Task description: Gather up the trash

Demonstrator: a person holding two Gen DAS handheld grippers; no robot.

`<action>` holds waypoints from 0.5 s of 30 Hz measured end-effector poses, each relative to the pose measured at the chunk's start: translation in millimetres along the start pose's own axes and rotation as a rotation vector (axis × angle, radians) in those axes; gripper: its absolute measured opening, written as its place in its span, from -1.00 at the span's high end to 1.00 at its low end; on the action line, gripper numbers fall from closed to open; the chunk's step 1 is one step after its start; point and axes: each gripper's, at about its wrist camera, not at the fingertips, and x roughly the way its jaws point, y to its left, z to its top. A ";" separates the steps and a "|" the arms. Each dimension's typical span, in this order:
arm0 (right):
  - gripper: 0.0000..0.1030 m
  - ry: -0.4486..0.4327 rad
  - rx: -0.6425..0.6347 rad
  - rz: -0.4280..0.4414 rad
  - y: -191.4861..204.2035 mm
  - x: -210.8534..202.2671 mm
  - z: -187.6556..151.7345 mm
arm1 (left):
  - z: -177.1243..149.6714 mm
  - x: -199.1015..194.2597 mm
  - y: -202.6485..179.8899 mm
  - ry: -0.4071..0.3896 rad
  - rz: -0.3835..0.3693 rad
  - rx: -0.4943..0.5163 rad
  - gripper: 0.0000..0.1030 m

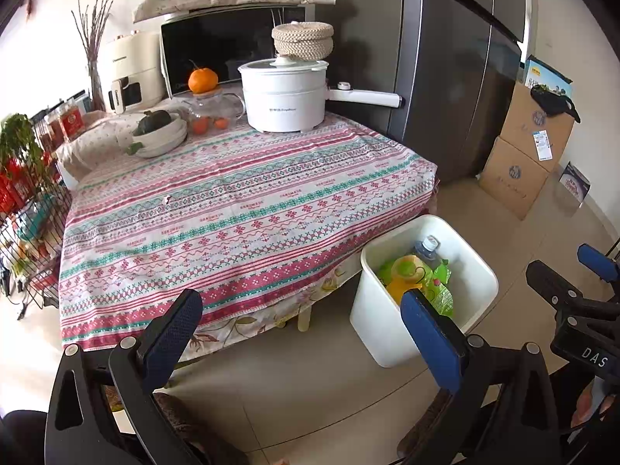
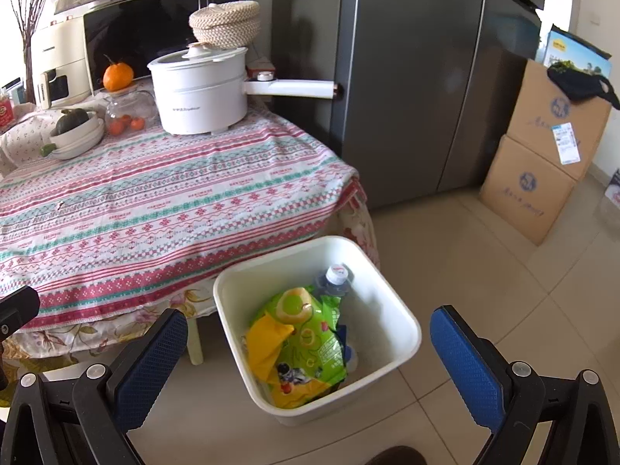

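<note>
Left gripper [image 1: 306, 333], black frame with blue textured pads, was held with its fingers wide apart and nothing between them, poised above the beige tiled floor [image 1: 310, 387] at the near edge of the table. Right gripper [image 2: 310, 352], same build, likewise had its fingers spread apart and empty, positioned over the white square plastic bin [image 2: 391, 302]; in the left wrist view it appeared at the far right edge [image 1: 589, 267]. The bin stood on the floor just beside the table's corner, near a pale table leg [image 2: 195, 343]. Inside the bin lay the collected trash: a crumpled green-and-yellow snack bag [image 2: 302, 345] and a clear plastic bottle with a white cap [image 2: 335, 279] leaning at the back wall. The table was covered by a pink, green and white patterned tablecloth [image 1: 232, 213], with a floral cloth hanging beneath it. A small pale scrap [image 1: 167, 198] lay on the cloth mid-table. At the far end stood a white electric pot with a long handle [image 1: 285, 97], a woven lidded basket [image 1: 303, 38], a glass teapot with an orange on top [image 1: 211, 106], stacked white bowls [image 1: 161, 137], a black microwave [image 1: 217, 50] and a cream appliance [image 1: 130, 73]. A dark grey refrigerator [image 1: 445, 69] stood behind, with stacked cardboard boxes [image 1: 523, 147] to its right and a wire rack [image 1: 31, 224] at the left.
</note>
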 end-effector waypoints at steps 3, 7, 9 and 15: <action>-0.99 -0.006 -0.001 0.000 1.5 -0.8 0.7 | -0.3 0.4 1.0 0.001 0.002 -0.004 -1.00; -0.99 -0.008 0.008 0.005 -0.7 -0.6 1.0 | -0.4 1.6 1.1 0.008 0.003 -0.011 -1.00; -0.99 -0.008 0.011 0.006 -1.3 -0.7 1.2 | -0.3 1.7 1.1 0.008 0.003 -0.012 -1.00; -0.99 -0.016 0.013 0.003 -1.9 -2.7 2.6 | -0.1 1.4 1.9 0.006 0.002 -0.013 -1.00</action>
